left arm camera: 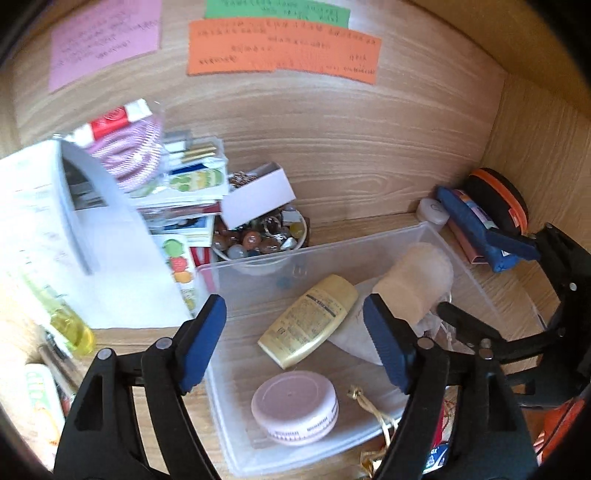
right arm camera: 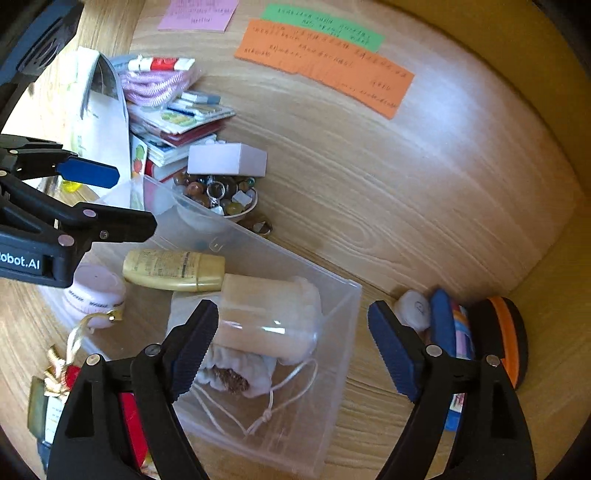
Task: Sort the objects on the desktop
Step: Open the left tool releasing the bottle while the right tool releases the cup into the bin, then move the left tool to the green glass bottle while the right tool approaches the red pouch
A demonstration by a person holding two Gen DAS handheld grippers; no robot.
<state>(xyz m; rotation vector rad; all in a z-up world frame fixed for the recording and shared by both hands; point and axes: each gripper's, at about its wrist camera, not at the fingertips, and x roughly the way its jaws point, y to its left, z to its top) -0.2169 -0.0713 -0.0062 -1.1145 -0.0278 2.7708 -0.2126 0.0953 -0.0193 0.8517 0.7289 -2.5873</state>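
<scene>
We hold both grippers, left (left arm camera: 295,343) and right (right arm camera: 293,350), spread wide and empty above a clear plastic bin (right arm camera: 343,332) at centre frame; "obot.AI" reads at left; the sunscreen bottle's (right arm camera: 173,269) print is illegible.

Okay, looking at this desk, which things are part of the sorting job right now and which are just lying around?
Part of the job:
- clear plastic bin
- yellow lotion bottle
- pink round jar
- beige tube
- drawstring pouch
- left gripper and right gripper, both open over the bin

Just lying about:
- orange paper note
- green note
- pink note
- bowl of beads
</scene>
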